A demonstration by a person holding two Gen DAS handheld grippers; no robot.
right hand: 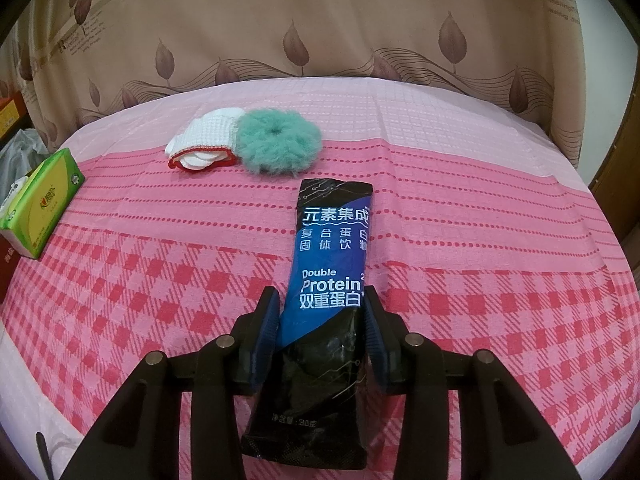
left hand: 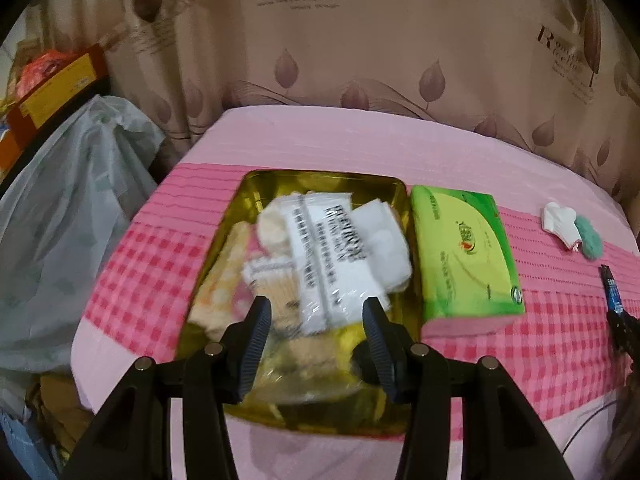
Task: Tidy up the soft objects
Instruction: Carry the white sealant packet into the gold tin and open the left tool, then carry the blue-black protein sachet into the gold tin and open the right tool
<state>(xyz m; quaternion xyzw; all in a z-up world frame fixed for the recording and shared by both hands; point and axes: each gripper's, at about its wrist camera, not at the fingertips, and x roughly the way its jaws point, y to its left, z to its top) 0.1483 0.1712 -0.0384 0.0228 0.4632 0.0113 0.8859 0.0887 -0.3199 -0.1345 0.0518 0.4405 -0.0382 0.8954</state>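
Note:
My left gripper [left hand: 317, 304] hangs open over a gold tin tray [left hand: 320, 176], with nothing between its pads. The tray holds a white printed packet [left hand: 332, 256], cotton swabs [left hand: 276, 284] and other soft white items. A green tissue pack [left hand: 464, 252] lies just right of the tray. My right gripper [right hand: 321, 292] is shut on a black and blue protein sachet [right hand: 332, 248], which lies lengthwise on the cloth and points away. Beyond it sit a white knit piece with red trim [right hand: 204, 144] and a teal fluffy scrunchie [right hand: 280, 144], touching each other.
A pink checked cloth [right hand: 480, 280] covers the surface, which ends at a leaf-print curtain [left hand: 360, 40] behind. A pale plastic bag [left hand: 72, 216] and a yellow and red box [left hand: 60, 76] stand off the left edge. The tissue pack [right hand: 44, 200] shows at far left in the right wrist view.

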